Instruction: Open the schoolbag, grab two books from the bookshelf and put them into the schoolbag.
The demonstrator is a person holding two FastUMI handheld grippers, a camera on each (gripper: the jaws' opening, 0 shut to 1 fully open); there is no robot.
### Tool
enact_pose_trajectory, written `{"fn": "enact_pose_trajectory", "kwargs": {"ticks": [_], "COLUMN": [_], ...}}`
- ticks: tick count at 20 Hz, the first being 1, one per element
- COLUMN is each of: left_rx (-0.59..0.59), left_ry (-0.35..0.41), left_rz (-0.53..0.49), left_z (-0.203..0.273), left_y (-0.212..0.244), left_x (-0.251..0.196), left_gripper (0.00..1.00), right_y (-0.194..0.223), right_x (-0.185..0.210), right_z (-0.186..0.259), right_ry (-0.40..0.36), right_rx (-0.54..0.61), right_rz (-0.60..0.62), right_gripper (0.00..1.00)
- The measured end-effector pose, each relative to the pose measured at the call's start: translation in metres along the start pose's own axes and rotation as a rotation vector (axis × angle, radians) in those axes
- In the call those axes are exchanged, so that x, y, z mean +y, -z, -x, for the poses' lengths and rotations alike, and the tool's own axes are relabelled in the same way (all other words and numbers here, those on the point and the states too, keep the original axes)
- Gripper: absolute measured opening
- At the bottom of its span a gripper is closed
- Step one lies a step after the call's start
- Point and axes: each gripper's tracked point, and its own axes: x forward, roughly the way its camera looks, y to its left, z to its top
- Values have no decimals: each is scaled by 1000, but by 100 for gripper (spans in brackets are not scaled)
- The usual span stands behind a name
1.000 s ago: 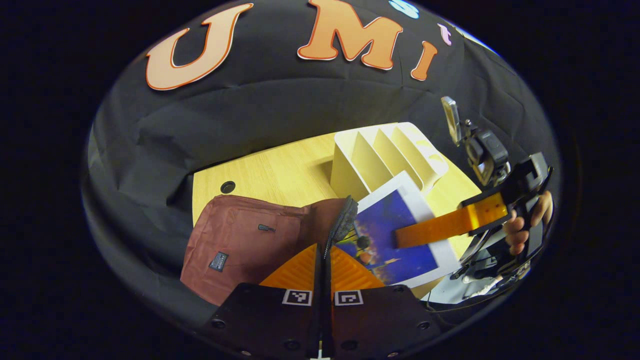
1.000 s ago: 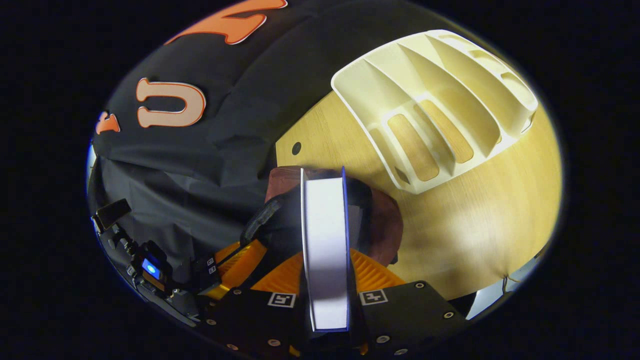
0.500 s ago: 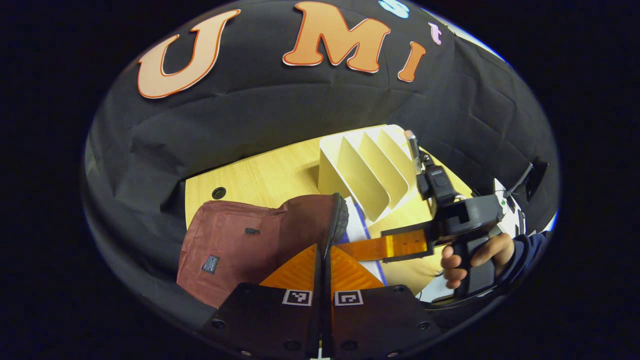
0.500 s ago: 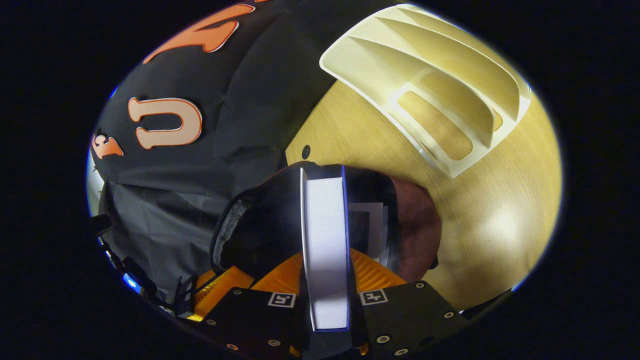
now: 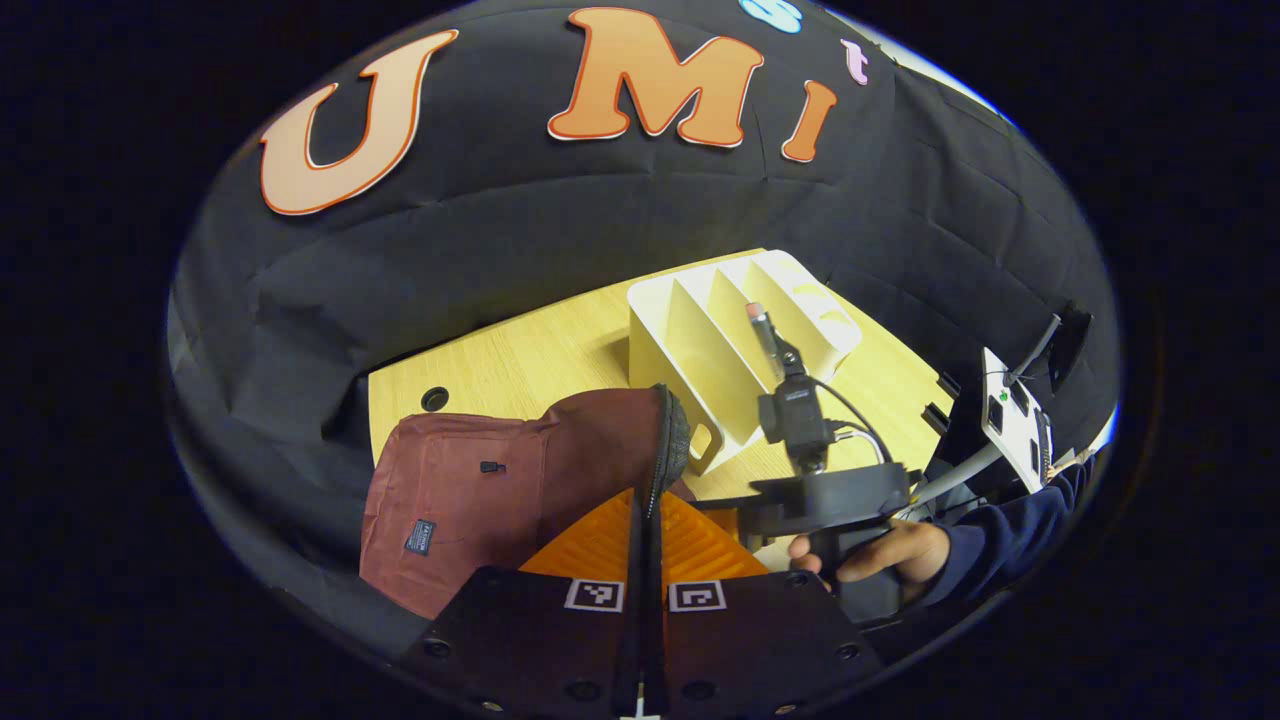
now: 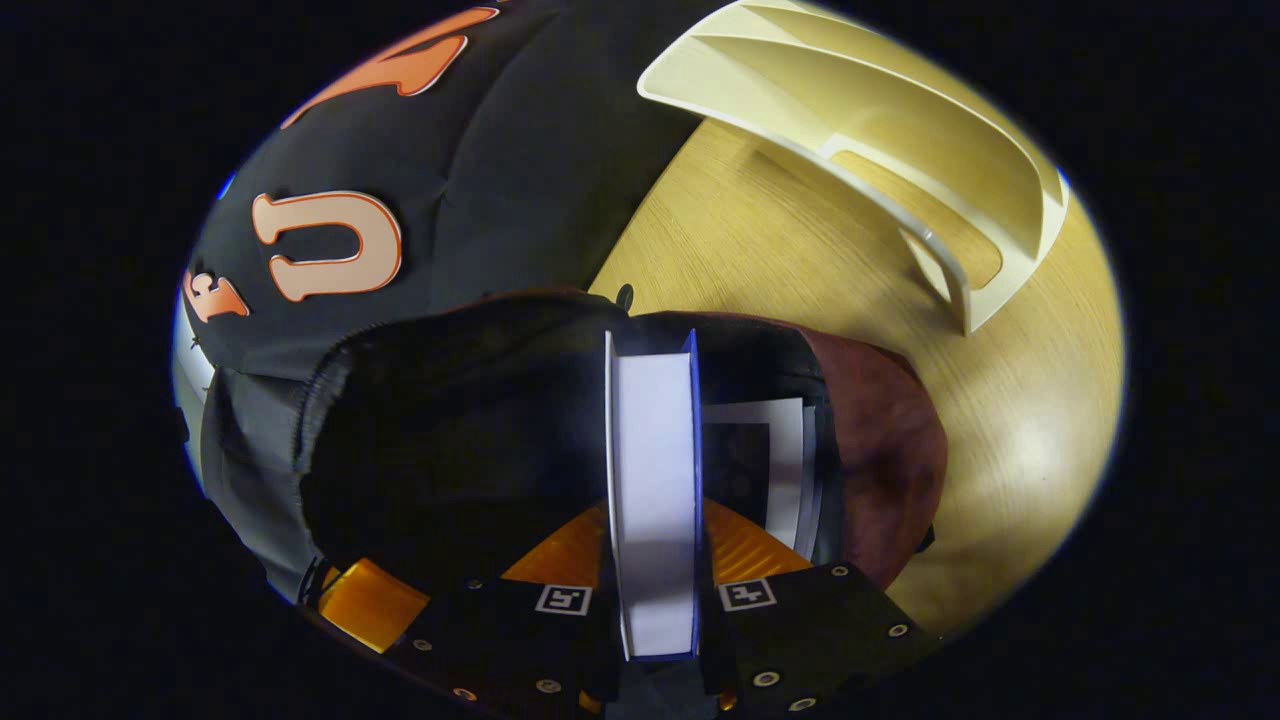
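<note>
Right claw (image 6: 650, 560) grips book (image 6: 652, 490) over schoolbag (image 6: 880, 470) mouth; left claw (image 5: 645, 520) pinches rim. Rim slip could snag book.

Left claw (image 5: 645, 500) pinched closed, right claw (image 6: 655, 540) clamped

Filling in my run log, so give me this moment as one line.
left tool: shut on maroon fabric schoolbag rim | right tool: shut on blue-covered book, entering bag | cream plastic bookshelf: no books
</note>
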Motion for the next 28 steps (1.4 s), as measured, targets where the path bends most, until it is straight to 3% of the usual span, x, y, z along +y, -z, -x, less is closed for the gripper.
{"fn": "enact_pose_trajectory", "kwargs": {"ticks": [5, 6, 7, 8, 11, 12, 13, 14, 15, 16, 22, 25, 28], "left_rx": [-3, -2, -2, -4, -10, -12, -13, -16, -18, -22, -35, -37, -50], "left_ry": [-11, -11, -11, -15, -17, -22, -28, -34, -31, -29, -18, 11, 25], "left_rz": [-30, -26, -25, -19, 24, 35, 40, 45, 50, 52, 37, 45, 35], "left_z": [-1, 0, 0, 0, 1, 1, 3, 2, 2, 1, -7, -13, -19], "left_y": [-4, -5, -3, -4, -2, 0, 1, 1, 2, 2, 8, 13, 10], "left_x": [0, 1, 2, 6, 16, 19, 22, 23, 22, 20, 7, -8, -21], "left_gripper": [2, 2, 2, 2, 2, 2, 2, 2, 2, 2, 12, 29, 70], "right_y": [7, 8, 12, 15, 24, 30, 34, 37, 35, 32, -24, -45, -65], "right_x": [-3, -2, -3, -6, -20, -24, -28, -32, -34, -36, -44, -47, -57], "right_z": [-24, -27, -30, -32, -36, -35, -35, -30, -23, -17, 38, 65, 93], "right_ry": [-17, -21, -18, 9, 91, 113, 134, 149, 168, 189, 247, 277, 329], "right_rx": [8, 13, 38, 54, 85, 113, 124, 134, 134, 132, -18, -98, -176], "right_rz": [15, 18, 19, 23, 116, 154, 190, 221, 253, 278, 389, 410, 457], "right_gripper": [33, 22, 33, 34, 55, 41, 71, 80, 100, 96, 97, 97, 97]}}
